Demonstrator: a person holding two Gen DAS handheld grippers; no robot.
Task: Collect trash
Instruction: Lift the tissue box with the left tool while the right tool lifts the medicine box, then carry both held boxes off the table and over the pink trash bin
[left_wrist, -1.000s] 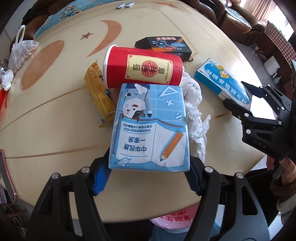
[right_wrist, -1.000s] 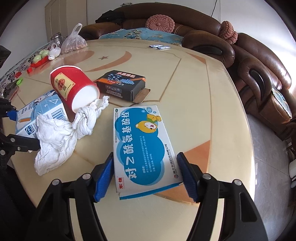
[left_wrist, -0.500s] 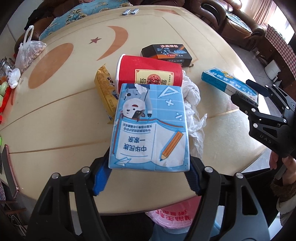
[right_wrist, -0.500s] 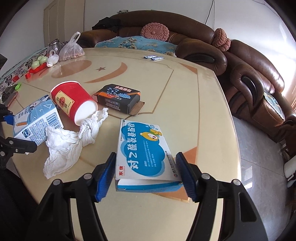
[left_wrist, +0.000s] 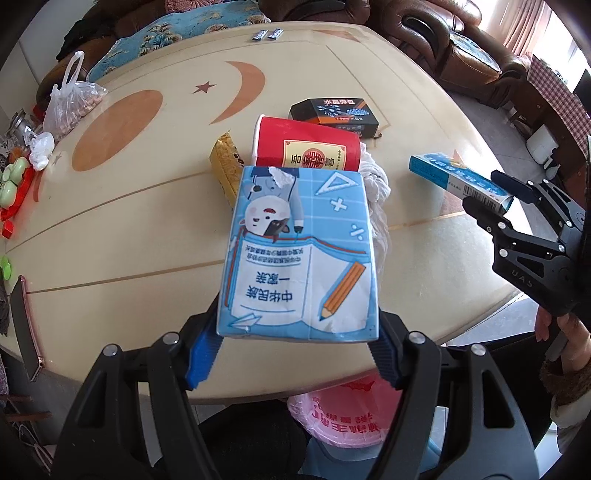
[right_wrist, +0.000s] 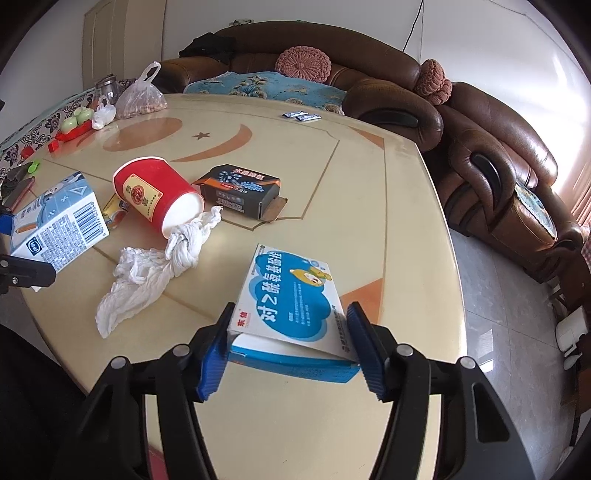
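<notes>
Left gripper (left_wrist: 299, 354) jaws pinching blue tissue pack (left_wrist: 301, 254), held above table (left_wrist: 129, 236) edge, just in front of red cup (left_wrist: 306, 149). Right gripper (right_wrist: 291, 350) jaws clamped on blue medicine box (right_wrist: 291, 295), lifted, right of cup. Cup on its side, white tissue wad (right_wrist: 147, 273) at its mouth, black box (right_wrist: 240, 190) just behind it, yellow packet (left_wrist: 225, 170) on its left

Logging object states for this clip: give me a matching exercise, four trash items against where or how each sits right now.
Items:
1. milk carton
2. medicine box
3. red paper cup
4. black box

States:
A. on its side, crumpled tissue at its mouth
B. clamped in the right gripper
C. on the table, end flap open
D. clamped in the left gripper

Pairs: 1-D, 2-B, 3-A, 4-C
</notes>
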